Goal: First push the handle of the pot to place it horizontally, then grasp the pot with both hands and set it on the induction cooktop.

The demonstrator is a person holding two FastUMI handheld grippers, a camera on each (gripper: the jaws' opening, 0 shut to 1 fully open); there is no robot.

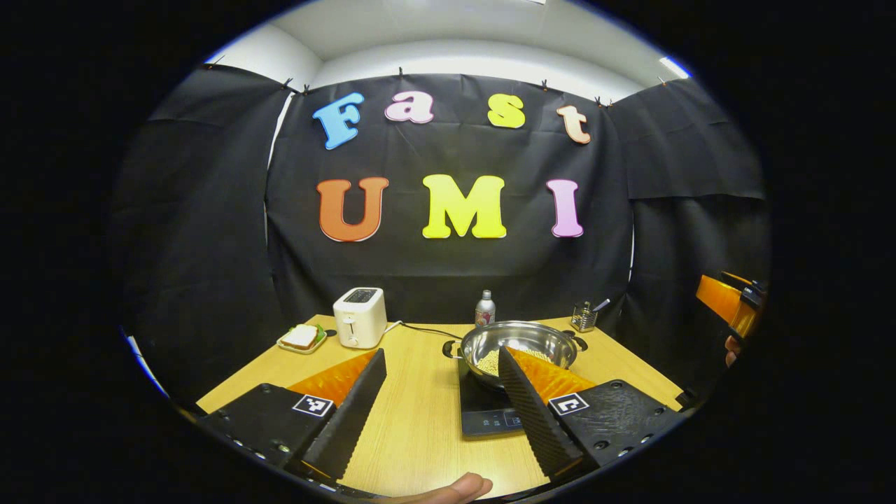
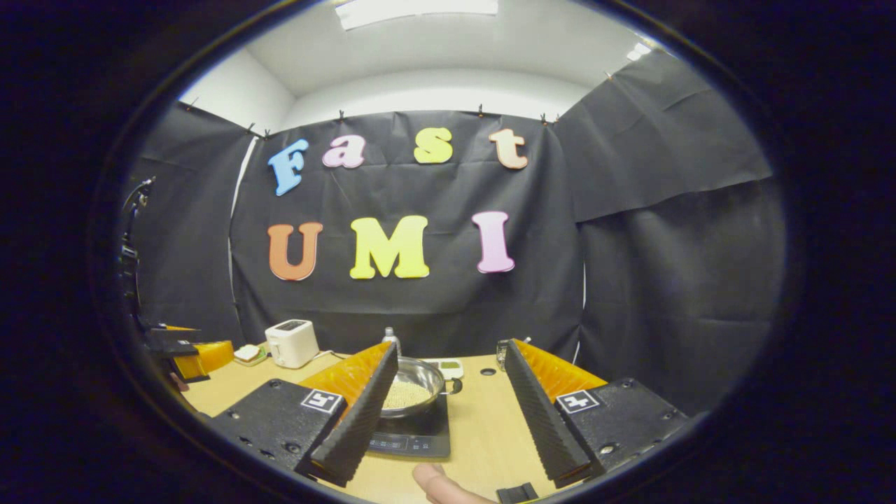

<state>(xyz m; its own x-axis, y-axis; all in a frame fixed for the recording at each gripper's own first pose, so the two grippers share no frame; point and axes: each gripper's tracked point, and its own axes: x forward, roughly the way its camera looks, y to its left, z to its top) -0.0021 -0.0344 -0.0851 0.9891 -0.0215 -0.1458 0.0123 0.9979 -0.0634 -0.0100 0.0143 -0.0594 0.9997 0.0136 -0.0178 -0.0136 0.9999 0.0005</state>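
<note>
Two grippers are hanging above the wooden table (image 1: 420, 420), both with fingers spread wide and holding nothing. In the left gripper view, the left gripper (image 1: 441, 381) is sitting at the bottom of the frame, its fingers apart, and the pot (image 1: 519, 344) is resting on the induction cooktop (image 1: 483, 413) right of centre, just behind the gripper's right-hand finger, which is overlapping the pot's near rim in the picture. The pot is holding pale grains, and its small side handles are pointing to the left and right of the frame. A toaster (image 1: 360, 317) is standing left of centre at the back of the table, with a plate of sandwich (image 1: 302, 337) just to its left; a bottle (image 1: 484, 309) is standing behind the pot and a small utensil holder (image 1: 584, 316) is sitting toward the right. The right gripper (image 1: 731, 302) is showing partly at the right edge of this frame, with a bit of hand below it. In the right gripper view, the right gripper (image 2: 448, 399) is at the bottom centre, fingers apart, and the pot (image 2: 413, 388) is on the cooktop at lower centre, partly hidden behind the left-hand finger. The left gripper (image 2: 185, 353) is possibly the shape at the left edge, too small to tell its fingers' state there. A fingertip (image 2: 437, 483) is showing at the bottom.
</note>
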